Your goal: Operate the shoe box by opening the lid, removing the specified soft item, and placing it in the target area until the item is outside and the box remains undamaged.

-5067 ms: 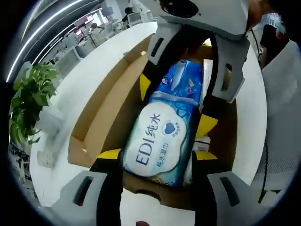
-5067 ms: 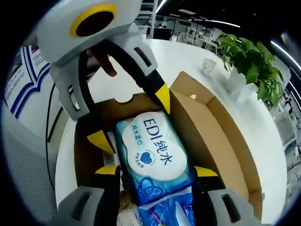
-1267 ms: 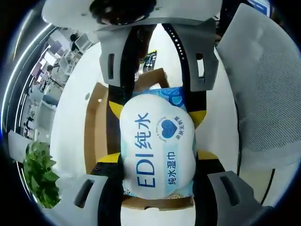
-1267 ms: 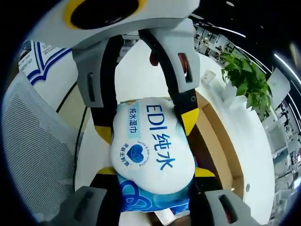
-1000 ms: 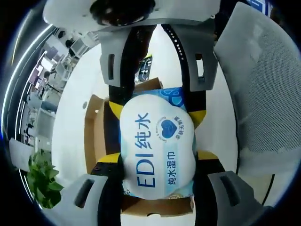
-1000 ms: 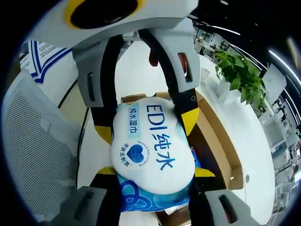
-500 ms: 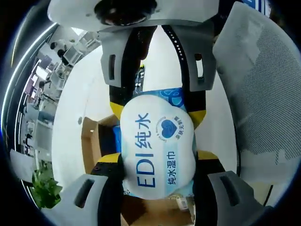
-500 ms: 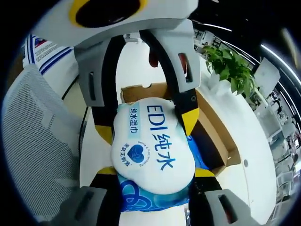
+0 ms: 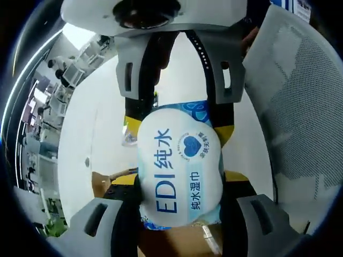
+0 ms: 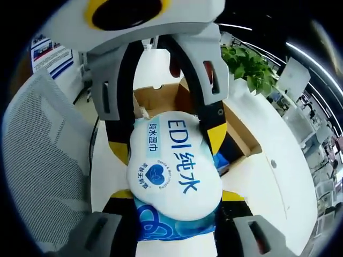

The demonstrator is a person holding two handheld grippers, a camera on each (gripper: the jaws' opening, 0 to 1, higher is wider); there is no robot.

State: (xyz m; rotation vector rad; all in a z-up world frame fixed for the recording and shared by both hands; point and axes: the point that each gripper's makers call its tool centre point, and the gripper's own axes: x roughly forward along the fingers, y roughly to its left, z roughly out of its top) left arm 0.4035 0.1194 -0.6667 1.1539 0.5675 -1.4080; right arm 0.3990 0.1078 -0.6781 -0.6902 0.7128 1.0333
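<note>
White table (image 10: pixel 278 176) was the biggest thing, w/ the cardboard shoe box (image 10: pixel 236 134) sitting on it, lid already open, interior showing; a mesh chair back (image 10: pixel 43 160) stood beside the table, away from the box, and a potted plant (image 10: pixel 252 67) sat beyond the box. The wet-wipes pack (image 9: pixel 179 171), soft, blue and white, was up clear of the box, not inside it, w/ box below and behind it in the right gripper view. Left gripper (image 9: pixel 179 179) pinched one end and right gripper (image 10: pixel 174 195) the opposite end, both closed on the pack. Prob. a two-ended hold because the pack is floppy and would sag or slip from one pinch. Target area not identifiable, so placing looked still undone. Another blue item (image 10: pixel 221 160) stayed in the box.
</note>
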